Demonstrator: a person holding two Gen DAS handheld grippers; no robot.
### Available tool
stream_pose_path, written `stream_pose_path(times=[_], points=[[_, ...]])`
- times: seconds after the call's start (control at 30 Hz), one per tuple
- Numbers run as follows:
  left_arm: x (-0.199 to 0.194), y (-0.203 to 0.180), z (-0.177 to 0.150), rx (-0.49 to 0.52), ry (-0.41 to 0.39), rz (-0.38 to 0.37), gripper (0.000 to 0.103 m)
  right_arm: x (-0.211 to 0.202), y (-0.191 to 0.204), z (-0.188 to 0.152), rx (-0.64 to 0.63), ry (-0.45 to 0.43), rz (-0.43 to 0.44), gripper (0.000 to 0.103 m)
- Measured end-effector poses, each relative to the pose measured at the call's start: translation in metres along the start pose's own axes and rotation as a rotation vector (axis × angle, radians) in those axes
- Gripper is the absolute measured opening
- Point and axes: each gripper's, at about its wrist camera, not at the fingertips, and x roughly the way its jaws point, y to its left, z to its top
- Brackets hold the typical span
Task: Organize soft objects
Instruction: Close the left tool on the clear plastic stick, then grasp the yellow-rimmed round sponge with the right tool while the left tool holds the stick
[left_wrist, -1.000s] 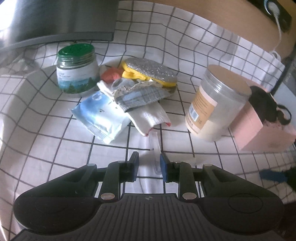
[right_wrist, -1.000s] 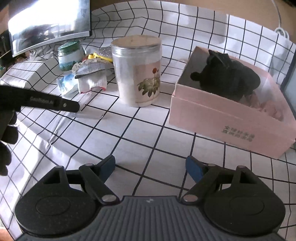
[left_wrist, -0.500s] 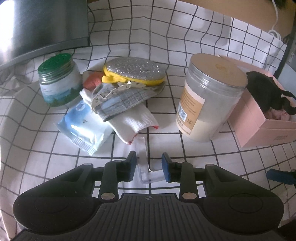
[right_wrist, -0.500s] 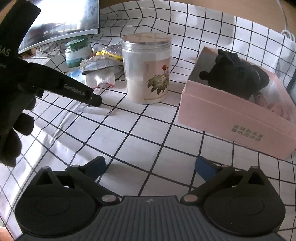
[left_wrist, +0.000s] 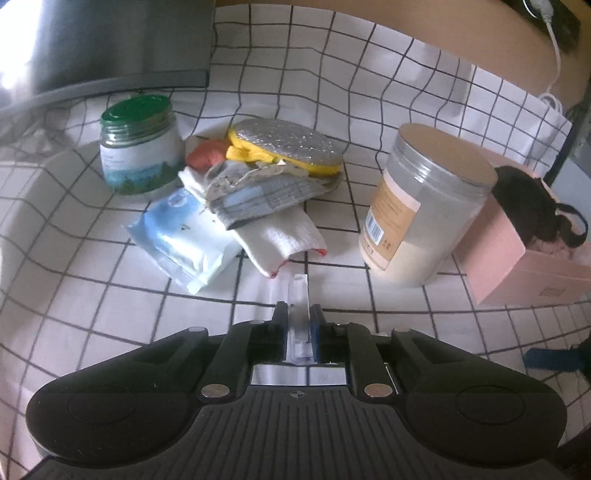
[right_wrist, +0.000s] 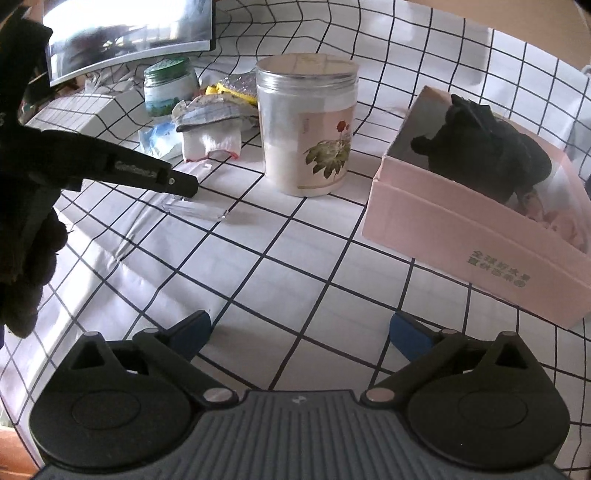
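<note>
Left wrist view is showing the left gripper (left_wrist: 297, 317) squeezing a thin clear plastic packet (left_wrist: 298, 295) just above the checked cloth (left_wrist: 110, 314); it looks light, bendy and slippery, while the right gripper (right_wrist: 299, 332) is hanging wide open, holding nothing.

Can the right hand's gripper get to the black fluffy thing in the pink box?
Probably yes: right gripper is open, pink box has no lid, and only bare cloth lies between it and black fluffy thing.
</note>
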Motion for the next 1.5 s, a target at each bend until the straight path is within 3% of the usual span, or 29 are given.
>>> stream_pose_path(times=[0.17, 0.3, 0.5, 0.63, 0.7, 0.77, 0.83, 0.9, 1.03, 1.13, 1.33, 1.43, 1.5], points=[[-0.017, 0.009, -0.005, 0.008, -0.034, -0.013, 0.015, -0.015, 0.005, 0.014, -0.037, -0.036, -0.001, 0.096], [-0.036, 0.027, -0.006, -0.023, -0.082, -0.017, 0.015, -0.032, 0.009, 0.046, -0.046, -0.075, 0.036, 0.096], [-0.06, 0.071, -0.005, -0.098, -0.152, 0.004, 0.015, -0.066, 0.027, 0.141, -0.1, -0.184, 0.054, 0.096], [-0.07, 0.101, -0.006, -0.171, -0.199, 0.01, 0.015, -0.037, 0.034, 0.213, -0.05, -0.078, 0.035, 0.096], [-0.075, 0.115, -0.009, -0.201, -0.217, 0.006, 0.015, -0.015, 0.054, 0.229, -0.111, -0.072, -0.045, 0.093], [-0.079, 0.127, -0.012, -0.223, -0.23, -0.002, 0.015, 0.011, 0.081, 0.234, -0.237, -0.084, -0.149, 0.085], [-0.08, 0.137, -0.016, -0.241, -0.234, -0.003, 0.015, 0.034, 0.102, 0.232, -0.323, -0.066, -0.187, 0.078], [-0.08, 0.146, -0.019, -0.26, -0.234, -0.004, 0.015, 0.054, 0.114, 0.236, -0.317, -0.027, -0.186, 0.065], [-0.085, 0.163, -0.024, -0.278, -0.248, -0.008, 0.015, 0.093, 0.119, 0.255, -0.248, 0.039, -0.197, 0.063], [-0.082, 0.169, -0.025, -0.288, -0.249, -0.013, 0.015, 0.121, 0.117, 0.259, -0.24, 0.151, -0.217, 0.062], [-0.076, 0.177, -0.025, -0.303, -0.242, -0.021, 0.015, 0.098, 0.088, 0.279, -0.156, 0.119, -0.194, 0.059], [-0.073, 0.176, -0.022, -0.298, -0.242, -0.029, 0.015, 0.079, 0.062, 0.287, -0.146, 0.086, -0.238, 0.059], [-0.071, 0.174, -0.019, -0.29, -0.241, -0.035, 0.015, 0.074, 0.039, 0.288, -0.097, 0.11, -0.243, 0.058]])
